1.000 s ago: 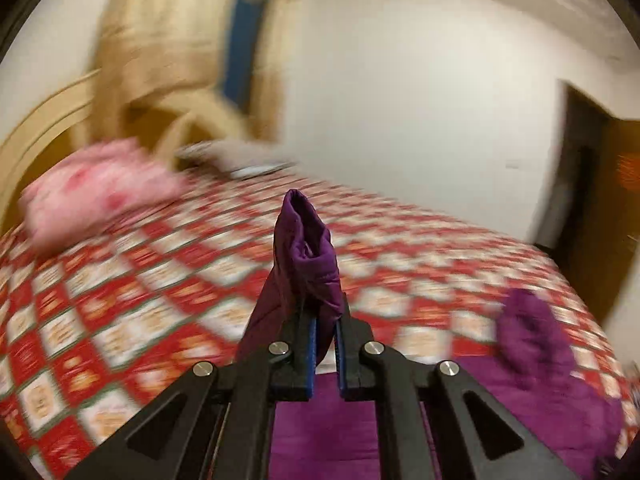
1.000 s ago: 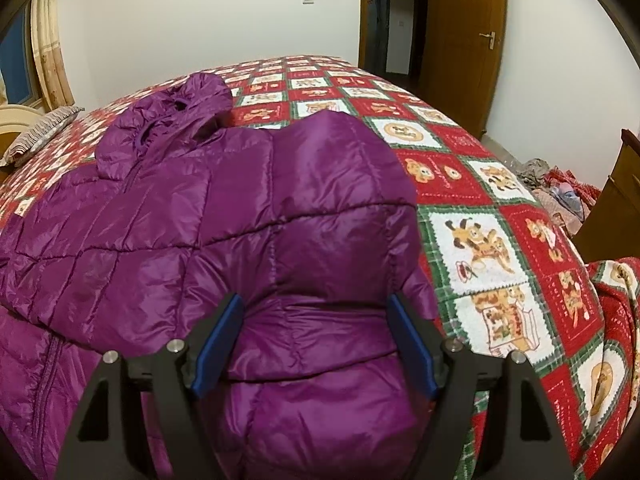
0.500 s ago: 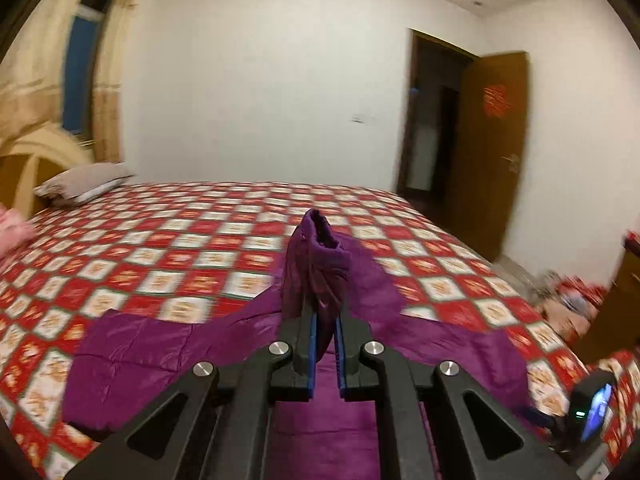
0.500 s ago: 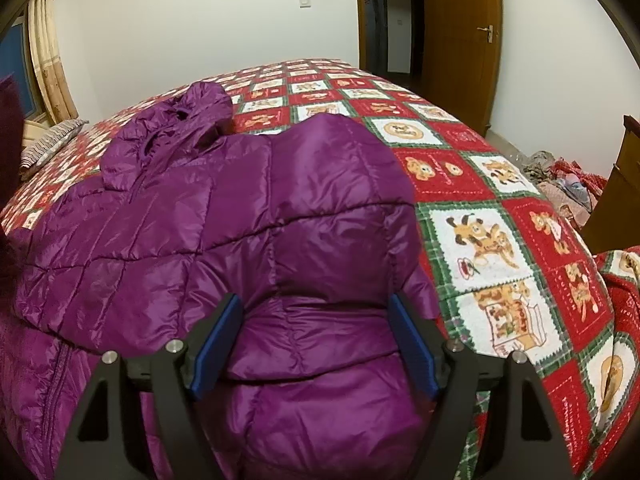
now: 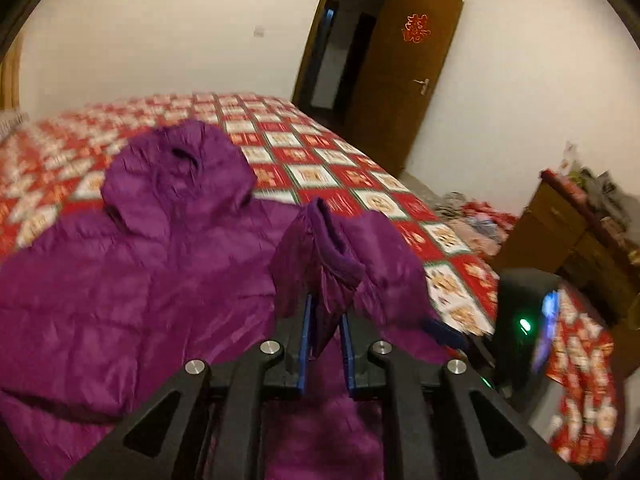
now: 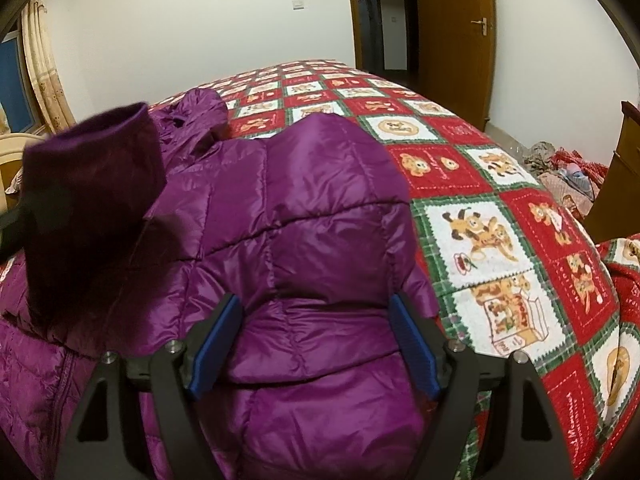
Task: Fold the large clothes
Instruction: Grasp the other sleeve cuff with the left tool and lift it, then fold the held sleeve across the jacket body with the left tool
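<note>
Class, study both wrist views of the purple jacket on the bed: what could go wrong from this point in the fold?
1. The left gripper has just been opening with the sleeve cuff between its fingers; the sleeve may drop crooked across the purple jacket.
2. The right gripper straddles the already folded sleeve with jaws wide; if it pulls away carelessly, that fold could spring loose.

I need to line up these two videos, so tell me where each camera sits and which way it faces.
Left wrist: sits on the left claw, looking down across the purple jacket toward the door; its fingers, which have just been opening, have the cuff between them.
Right wrist: sits on the right claw, open over the folded sleeve, facing the bed and door; no hand shows.
Shared: jacket, bed, door, and the cuff.
</note>
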`<control>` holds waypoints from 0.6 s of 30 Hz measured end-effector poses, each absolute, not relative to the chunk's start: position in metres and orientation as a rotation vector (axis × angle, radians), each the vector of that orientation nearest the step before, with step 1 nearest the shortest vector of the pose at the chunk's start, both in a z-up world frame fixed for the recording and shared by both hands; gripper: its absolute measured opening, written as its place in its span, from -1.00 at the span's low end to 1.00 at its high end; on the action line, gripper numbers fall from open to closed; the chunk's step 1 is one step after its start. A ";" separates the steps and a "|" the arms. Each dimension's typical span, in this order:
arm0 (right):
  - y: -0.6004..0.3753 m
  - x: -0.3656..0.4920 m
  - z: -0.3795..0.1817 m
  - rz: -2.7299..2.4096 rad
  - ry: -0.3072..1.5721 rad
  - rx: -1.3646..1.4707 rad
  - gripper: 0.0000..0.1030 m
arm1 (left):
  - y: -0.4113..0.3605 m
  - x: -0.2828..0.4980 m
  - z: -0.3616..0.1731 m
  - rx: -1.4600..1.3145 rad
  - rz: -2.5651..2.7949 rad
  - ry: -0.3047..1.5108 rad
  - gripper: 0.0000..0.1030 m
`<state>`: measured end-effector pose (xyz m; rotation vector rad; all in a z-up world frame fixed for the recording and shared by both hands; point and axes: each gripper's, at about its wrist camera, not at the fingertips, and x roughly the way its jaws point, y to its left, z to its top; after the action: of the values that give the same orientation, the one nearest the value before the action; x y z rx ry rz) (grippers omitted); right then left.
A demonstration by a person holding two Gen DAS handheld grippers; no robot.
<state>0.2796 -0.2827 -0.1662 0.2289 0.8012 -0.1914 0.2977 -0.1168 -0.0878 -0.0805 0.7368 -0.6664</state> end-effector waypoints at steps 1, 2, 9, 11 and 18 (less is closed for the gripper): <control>-0.283 0.280 -0.166 -0.192 0.802 0.230 0.54 | -0.107 0.293 -0.086 -0.096 -0.667 0.739 -0.57; -0.283 0.280 -0.166 -0.192 0.803 0.230 0.54 | -0.103 0.287 -0.086 -0.092 -0.656 0.732 -0.45; -0.280 0.286 -0.167 -0.180 0.841 0.214 0.72 | -0.054 0.253 -0.071 -0.009 -0.541 0.620 0.54; -0.281 0.283 -0.163 -0.199 0.839 0.212 0.58 | -0.044 0.250 -0.072 0.038 -0.473 0.629 0.54; -0.254 0.250 -0.113 -0.135 0.682 0.199 0.45 | 0.024 0.242 -0.100 -0.016 -0.301 0.680 0.54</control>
<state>0.2495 -0.2541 -0.1127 0.1993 0.6817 -0.1354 0.2421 0.0243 -0.0996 -0.0158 0.6799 -0.3005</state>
